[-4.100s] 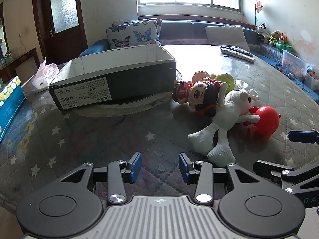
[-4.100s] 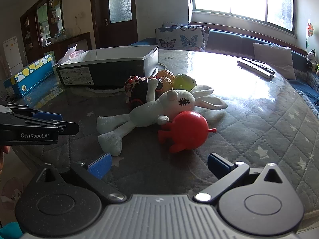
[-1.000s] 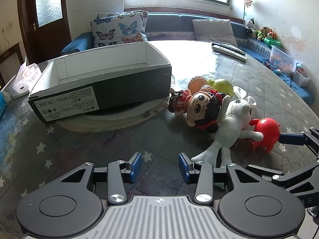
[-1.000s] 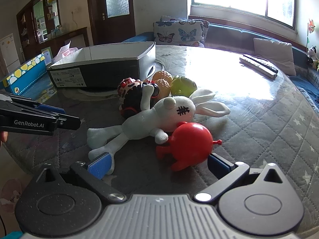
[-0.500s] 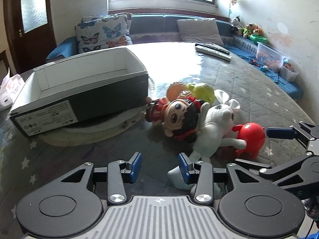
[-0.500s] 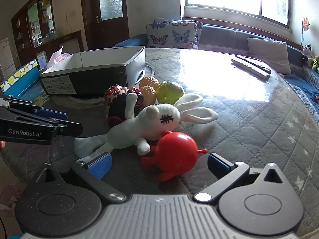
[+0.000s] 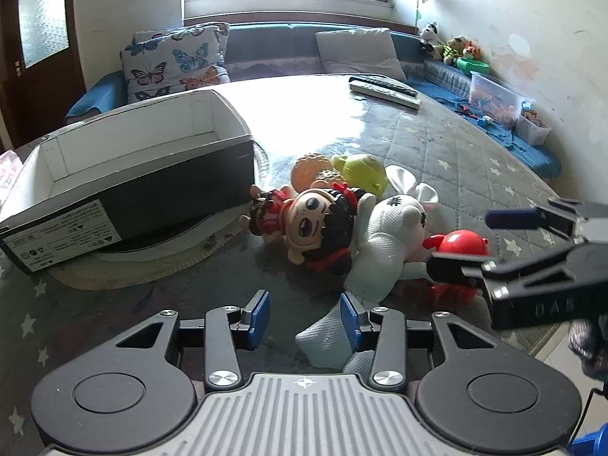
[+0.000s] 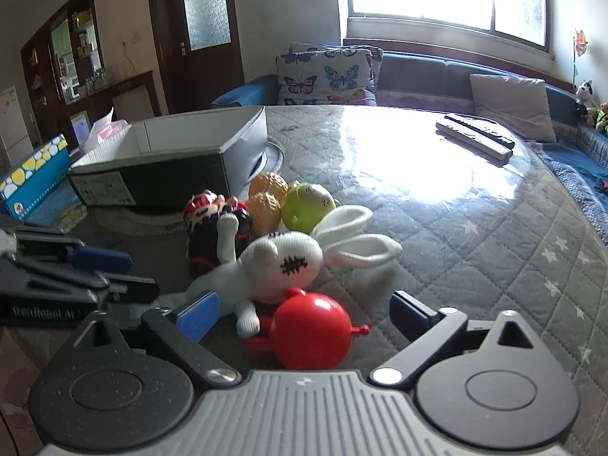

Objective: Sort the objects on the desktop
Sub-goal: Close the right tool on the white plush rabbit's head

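Observation:
A heap of toys lies on the quilted table: a white plush rabbit (image 7: 387, 243) (image 8: 281, 262), a red round toy (image 8: 309, 330) (image 7: 461, 245), a doll with black hair (image 7: 315, 224) (image 8: 212, 228), two orange balls (image 8: 266, 195) and a green toy (image 8: 307, 205). An open dark cardboard box (image 7: 125, 174) (image 8: 171, 159) stands to the left. My right gripper (image 8: 304, 309) is open with its fingers on either side of the red toy. My left gripper (image 7: 304, 319) is open, just before the rabbit's foot.
Remote controls (image 8: 475, 138) lie at the table's far right. A blue and yellow box (image 8: 34, 178) and a tissue pack (image 8: 106, 127) sit beyond the cardboard box. A round mat (image 7: 152, 262) lies under the box. A sofa with cushions (image 7: 178, 60) runs behind.
Both grippers have moved forward toward the toys. The right gripper's fingers now flank the red toy, and the left gripper has come up to the rabbit's foot.

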A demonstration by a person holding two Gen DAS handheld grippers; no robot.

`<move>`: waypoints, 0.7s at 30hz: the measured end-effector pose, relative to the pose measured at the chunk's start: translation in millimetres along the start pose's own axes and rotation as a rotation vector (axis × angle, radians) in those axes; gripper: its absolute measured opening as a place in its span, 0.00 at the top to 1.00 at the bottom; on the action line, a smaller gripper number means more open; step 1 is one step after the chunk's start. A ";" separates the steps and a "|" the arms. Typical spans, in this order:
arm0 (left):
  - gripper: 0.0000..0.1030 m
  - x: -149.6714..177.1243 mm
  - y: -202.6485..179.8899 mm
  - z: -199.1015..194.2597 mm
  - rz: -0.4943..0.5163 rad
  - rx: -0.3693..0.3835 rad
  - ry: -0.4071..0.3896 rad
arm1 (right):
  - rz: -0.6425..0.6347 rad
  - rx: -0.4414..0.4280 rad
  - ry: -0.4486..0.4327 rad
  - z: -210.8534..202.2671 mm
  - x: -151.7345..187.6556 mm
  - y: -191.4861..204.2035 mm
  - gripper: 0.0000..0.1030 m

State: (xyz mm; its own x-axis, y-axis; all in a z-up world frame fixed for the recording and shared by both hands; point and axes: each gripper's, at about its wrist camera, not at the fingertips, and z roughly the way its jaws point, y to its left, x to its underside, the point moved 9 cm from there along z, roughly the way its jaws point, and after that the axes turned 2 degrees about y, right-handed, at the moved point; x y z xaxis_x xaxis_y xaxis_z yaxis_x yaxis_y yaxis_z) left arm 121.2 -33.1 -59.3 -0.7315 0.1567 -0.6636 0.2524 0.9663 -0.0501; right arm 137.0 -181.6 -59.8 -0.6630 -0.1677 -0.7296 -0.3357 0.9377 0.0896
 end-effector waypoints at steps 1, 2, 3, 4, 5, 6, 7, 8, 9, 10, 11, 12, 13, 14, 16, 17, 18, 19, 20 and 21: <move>0.58 -0.1 -1.8 1.8 0.004 0.005 0.003 | 0.004 -0.005 0.000 1.4 -2.7 -0.8 0.07; 0.58 -0.3 -3.0 3.0 0.006 0.010 0.005 | 0.007 -0.009 0.002 3.6 -5.1 -1.1 0.08; 0.58 -0.4 -4.3 3.8 0.009 0.016 0.007 | 0.010 -0.013 0.005 6.0 -7.1 -1.4 0.09; 0.58 -0.6 -5.8 5.3 0.014 0.022 0.010 | 0.013 -0.020 0.009 8.8 -9.2 -1.6 0.09; 0.58 -0.7 -7.2 6.6 0.019 0.027 0.012 | 0.017 -0.030 0.013 11.8 -11.4 -1.7 0.11; 0.58 -0.6 -8.3 7.5 0.024 0.032 0.013 | 0.020 -0.041 0.019 14.7 -13.3 -1.3 0.11; 0.58 -1.0 -9.5 8.7 0.029 0.036 0.015 | 0.020 -0.051 0.024 18.0 -15.5 -0.7 0.12; 0.58 -1.1 -10.0 9.1 0.032 0.040 0.016 | 0.019 -0.055 0.028 20.7 -17.5 -0.3 0.13; 0.58 -1.4 -10.6 10.2 0.035 0.044 0.018 | 0.018 -0.059 0.033 23.5 -19.4 0.0 0.14; 0.58 -1.4 -11.2 11.4 0.038 0.048 0.021 | 0.018 -0.066 0.040 26.4 -21.2 0.4 0.15; 0.58 -1.7 -12.2 13.4 0.040 0.051 0.026 | 0.016 -0.076 0.048 29.1 -22.4 1.6 0.17; 0.58 -1.4 -13.0 14.8 0.041 0.053 0.029 | 0.015 -0.084 0.057 32.4 -23.5 3.1 0.17; 0.58 -1.4 -13.3 16.5 0.041 0.056 0.032 | 0.015 -0.092 0.066 35.4 -24.4 3.7 0.19; 0.58 -1.3 -13.5 18.6 0.041 0.059 0.037 | 0.015 -0.095 0.075 38.6 -24.7 4.5 0.22; 0.58 -0.9 -13.4 23.0 0.037 0.067 0.047 | 0.015 -0.099 0.093 45.4 -24.9 6.1 0.24; 0.58 -0.7 -14.0 24.2 0.035 0.072 0.051 | 0.020 -0.104 0.097 47.3 -25.4 6.6 0.26; 0.58 -1.0 -14.0 25.6 0.033 0.079 0.053 | 0.025 -0.109 0.100 48.8 -26.2 6.9 0.27; 0.58 -1.3 -13.7 26.4 0.031 0.085 0.054 | 0.030 -0.113 0.101 49.5 -26.7 6.6 0.29; 0.58 -1.6 -13.5 27.1 0.027 0.091 0.056 | 0.035 -0.121 0.104 50.0 -26.7 6.6 0.33; 0.58 -1.8 -13.9 27.6 0.025 0.096 0.058 | 0.043 -0.134 0.110 50.5 -26.4 7.3 0.34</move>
State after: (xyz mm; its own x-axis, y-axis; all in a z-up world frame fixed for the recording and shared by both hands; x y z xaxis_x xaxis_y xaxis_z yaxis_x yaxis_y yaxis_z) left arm 136.5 -52.4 -78.1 -0.7591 0.1944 -0.6213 0.3280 0.9386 -0.1070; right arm 185.9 -154.9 -74.2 -0.7455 -0.1673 -0.6451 -0.3866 0.8971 0.2141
